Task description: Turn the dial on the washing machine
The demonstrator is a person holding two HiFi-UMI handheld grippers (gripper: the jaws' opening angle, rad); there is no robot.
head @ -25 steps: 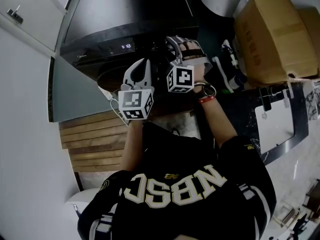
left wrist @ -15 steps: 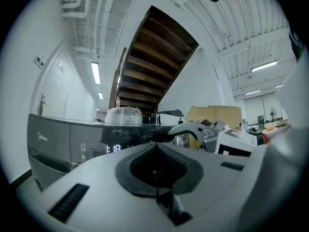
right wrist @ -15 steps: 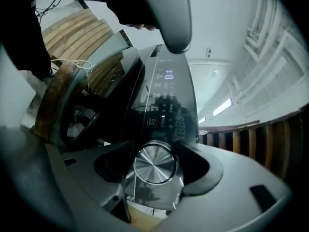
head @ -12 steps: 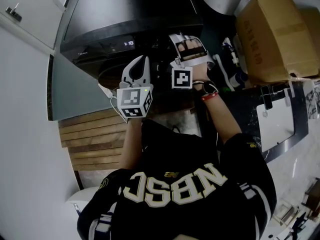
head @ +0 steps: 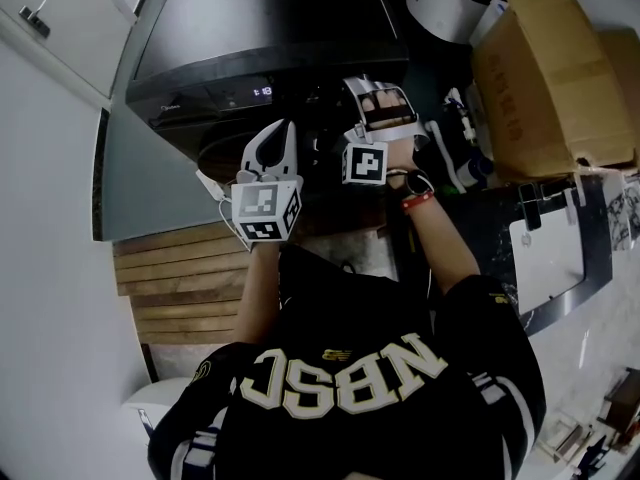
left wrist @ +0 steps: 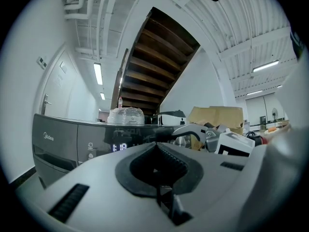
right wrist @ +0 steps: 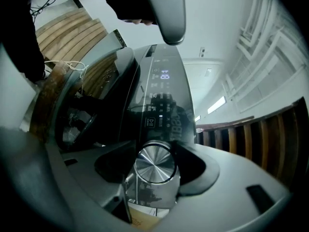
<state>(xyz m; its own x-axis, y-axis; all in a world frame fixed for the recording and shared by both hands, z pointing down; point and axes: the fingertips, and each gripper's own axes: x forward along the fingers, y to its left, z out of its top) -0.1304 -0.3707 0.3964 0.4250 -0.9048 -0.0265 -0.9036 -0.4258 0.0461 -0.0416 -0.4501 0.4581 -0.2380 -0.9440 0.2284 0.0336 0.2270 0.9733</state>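
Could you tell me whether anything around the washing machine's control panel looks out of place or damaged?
Nothing stands out. The washing machine has its display lit, its silver dial looks intact between the closing jaws of the right gripper, and the left gripper is shut and empty.

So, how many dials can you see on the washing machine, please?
1: the silver dial on the washing machine, between the right claw's closing jaws; others may be hidden.
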